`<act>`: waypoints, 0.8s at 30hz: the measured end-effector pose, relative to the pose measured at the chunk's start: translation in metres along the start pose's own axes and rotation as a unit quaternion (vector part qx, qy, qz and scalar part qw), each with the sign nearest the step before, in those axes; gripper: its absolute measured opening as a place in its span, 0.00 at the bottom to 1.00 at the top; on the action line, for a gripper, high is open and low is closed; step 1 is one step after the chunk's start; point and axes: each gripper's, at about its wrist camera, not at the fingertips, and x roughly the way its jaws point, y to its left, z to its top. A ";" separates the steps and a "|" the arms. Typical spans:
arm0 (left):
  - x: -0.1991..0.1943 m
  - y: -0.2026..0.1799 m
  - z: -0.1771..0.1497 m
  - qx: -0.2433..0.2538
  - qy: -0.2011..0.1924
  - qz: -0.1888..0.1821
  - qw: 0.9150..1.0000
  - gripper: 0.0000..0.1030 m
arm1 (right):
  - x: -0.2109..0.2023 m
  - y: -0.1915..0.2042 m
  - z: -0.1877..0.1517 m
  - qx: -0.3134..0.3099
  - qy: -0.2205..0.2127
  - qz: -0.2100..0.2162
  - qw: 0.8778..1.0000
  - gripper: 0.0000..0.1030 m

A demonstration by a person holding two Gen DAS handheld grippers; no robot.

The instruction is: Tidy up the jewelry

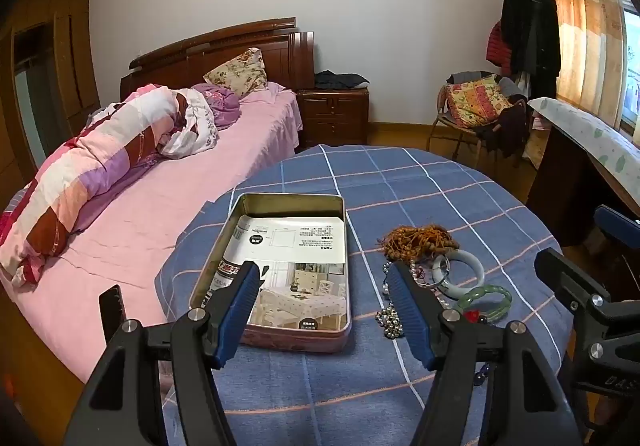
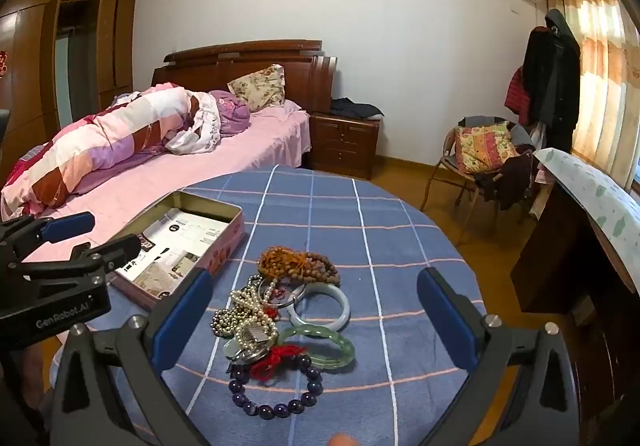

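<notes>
Bedroom light is falling on a round table (image 2: pixel 320 206) in blue checked cloth, where you are hovering both grippers, left gripper (image 1: pixel 324 282) and right gripper (image 2: pixel 316 298), spread wide and holding nothing. Jewelry (image 2: pixel 280 322) is lying tangled beside the open tin (image 1: pixel 280 266). Lifting one strand is likely dragging others toward the near table edge; open cloth is waiting beyond the pile.

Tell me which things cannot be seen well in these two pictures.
- Left wrist view: the pearl strand is partly hidden behind the left gripper.
- Left wrist view: print on the paper in the tin is too small.
- Right wrist view: the left gripper covers the tin's near corner.
</notes>
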 end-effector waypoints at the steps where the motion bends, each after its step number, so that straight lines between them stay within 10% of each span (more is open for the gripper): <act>1: 0.000 0.000 0.000 0.000 -0.001 0.003 1.000 0.65 | 0.000 0.000 0.000 -0.002 0.000 0.000 1.000 1.00; 24: -0.001 0.001 0.000 -0.003 -0.003 0.010 1.000 0.65 | 0.005 0.003 -0.007 -0.001 0.001 0.005 1.000 1.00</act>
